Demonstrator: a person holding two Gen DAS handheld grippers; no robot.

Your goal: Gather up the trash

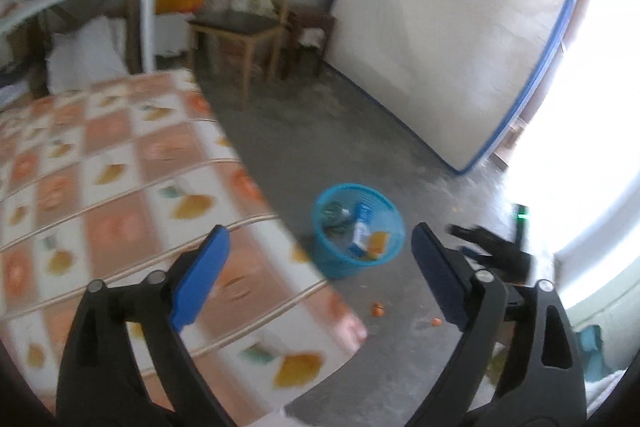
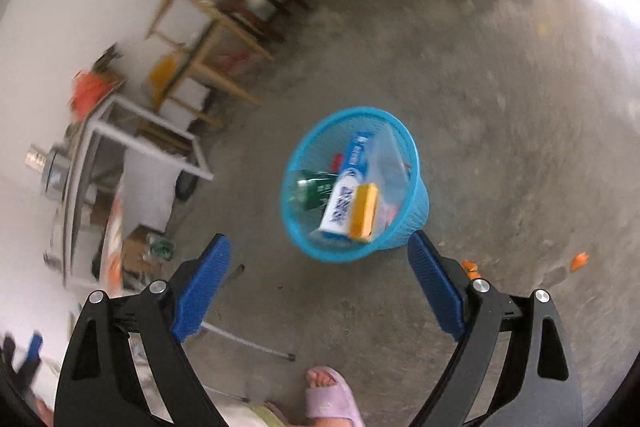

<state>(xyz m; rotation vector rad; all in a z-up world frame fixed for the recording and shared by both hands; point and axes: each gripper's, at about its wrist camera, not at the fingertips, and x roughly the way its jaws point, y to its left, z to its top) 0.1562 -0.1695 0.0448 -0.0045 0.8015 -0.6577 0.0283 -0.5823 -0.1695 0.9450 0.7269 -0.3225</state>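
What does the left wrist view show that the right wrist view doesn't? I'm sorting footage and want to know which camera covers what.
Only the left wrist view shows the patterned bedspread and the right gripper seen from outside. Only the right wrist view shows a foot in a pink slipper and a thin metal rod lying on the floor. Both show the blue basket holding trash, the wooden chair, the leaning mattress and orange scraps on the floor.

Blue bin [image 2: 416, 203] of trash on the floor

Upright mesh bin holds a green bottle [image 2: 314, 189], blue-white carton [image 2: 348, 195] and yellow box [image 2: 364, 211]; orange scraps [image 2: 580, 259] lie nearby.
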